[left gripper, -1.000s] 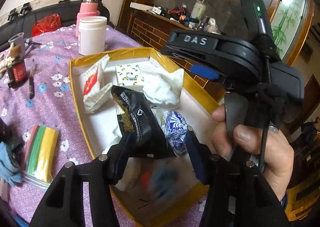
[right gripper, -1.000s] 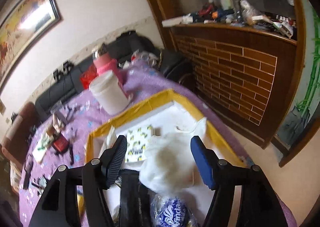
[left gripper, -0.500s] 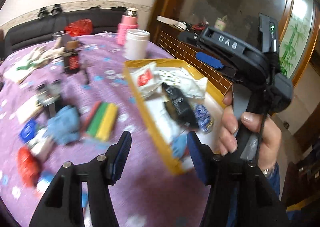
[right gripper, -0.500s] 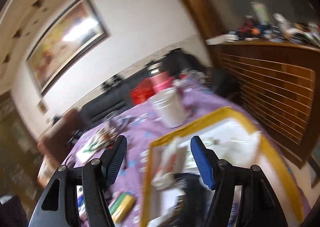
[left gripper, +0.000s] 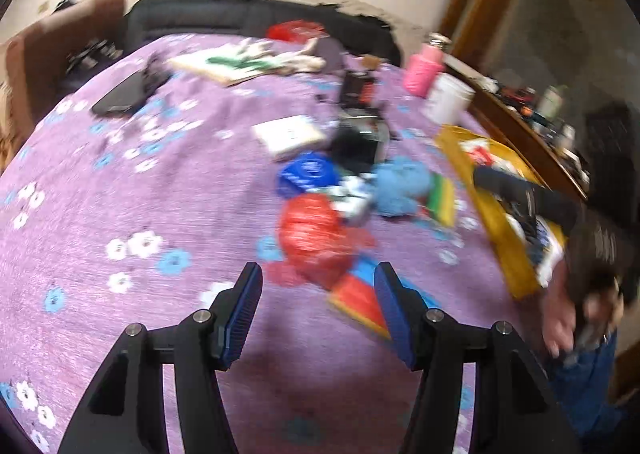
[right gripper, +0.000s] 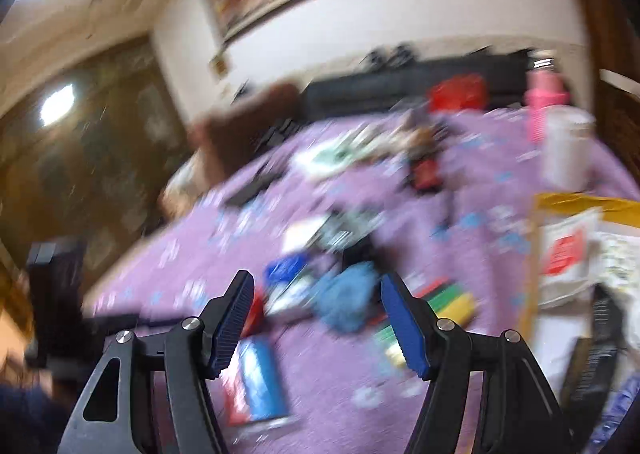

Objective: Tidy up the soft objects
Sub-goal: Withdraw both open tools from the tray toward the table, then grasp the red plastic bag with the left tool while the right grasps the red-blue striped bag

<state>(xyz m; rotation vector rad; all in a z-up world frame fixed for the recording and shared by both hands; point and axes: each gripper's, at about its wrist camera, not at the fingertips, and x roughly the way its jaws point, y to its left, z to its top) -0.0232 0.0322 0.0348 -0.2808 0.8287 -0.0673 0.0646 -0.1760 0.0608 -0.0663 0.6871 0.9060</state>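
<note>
A cluster of soft things lies mid-table on the purple flowered cloth (left gripper: 168,182): a red crinkly bag (left gripper: 310,238), a blue fluffy cloth (left gripper: 402,184) and a striped sponge pack (left gripper: 442,198). The yellow-rimmed box (left gripper: 490,214) sits just right of them, holding packets. The left gripper (left gripper: 318,314) and right gripper (right gripper: 318,320) both hang spread and empty above the cloth.

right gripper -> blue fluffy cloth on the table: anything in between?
Nothing visible. The right gripper is open and empty, and the blue fluffy cloth shows in the gap between its fingers over the purple tablecloth. Packets crowd the cloth's left side, the striped pack its right. Frame is blurred.
</note>
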